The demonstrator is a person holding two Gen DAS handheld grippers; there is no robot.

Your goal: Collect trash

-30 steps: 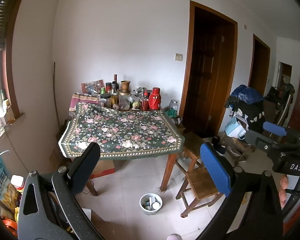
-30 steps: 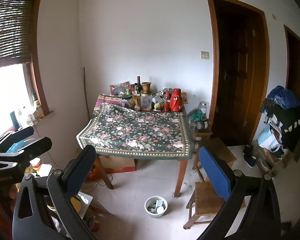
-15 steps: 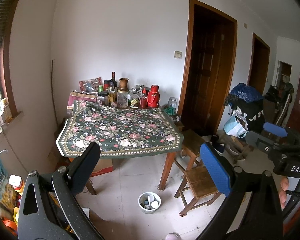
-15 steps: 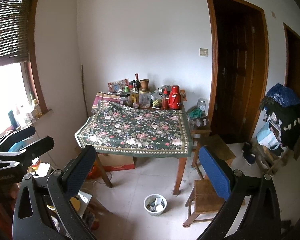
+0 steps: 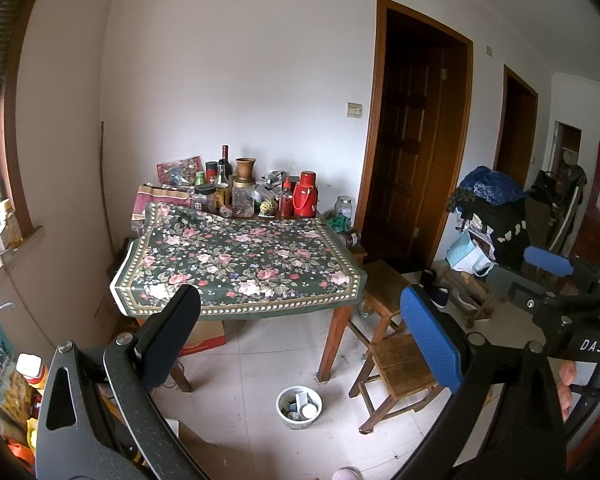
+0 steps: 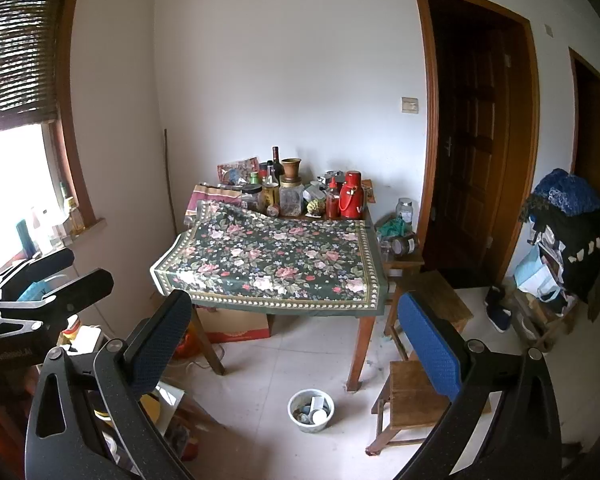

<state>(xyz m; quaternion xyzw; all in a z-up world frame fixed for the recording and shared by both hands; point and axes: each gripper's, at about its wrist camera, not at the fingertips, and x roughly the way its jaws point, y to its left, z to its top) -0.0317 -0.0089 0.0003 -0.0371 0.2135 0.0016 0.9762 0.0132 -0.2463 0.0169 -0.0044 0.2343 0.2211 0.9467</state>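
Observation:
A small white bin point(image 5: 299, 407) holding scraps and cups stands on the tiled floor beside the table's front right leg, also visible in the right wrist view as the bin point(image 6: 311, 404). My left gripper point(image 5: 300, 340) is held high and well back from it, open, with nothing between its black and blue pads. My right gripper point(image 6: 296, 344) is likewise open and empty, at about the same distance. Each gripper shows at the edge of the other's view: the right gripper point(image 5: 528, 274) at far right, the left gripper point(image 6: 60, 274) at far left.
A table with a floral cloth point(image 5: 240, 264) stands against the wall, with bottles, jars and a red flask point(image 5: 305, 200) at its back. Wooden stools point(image 5: 396, 364) stand right of the bin, a cardboard box point(image 5: 204, 334) under the table. Bags and clutter point(image 6: 100, 400) lie at the lower left.
Both views have drifted only slightly; the table and bin stay almost in place. Both grippers remain open and empty.

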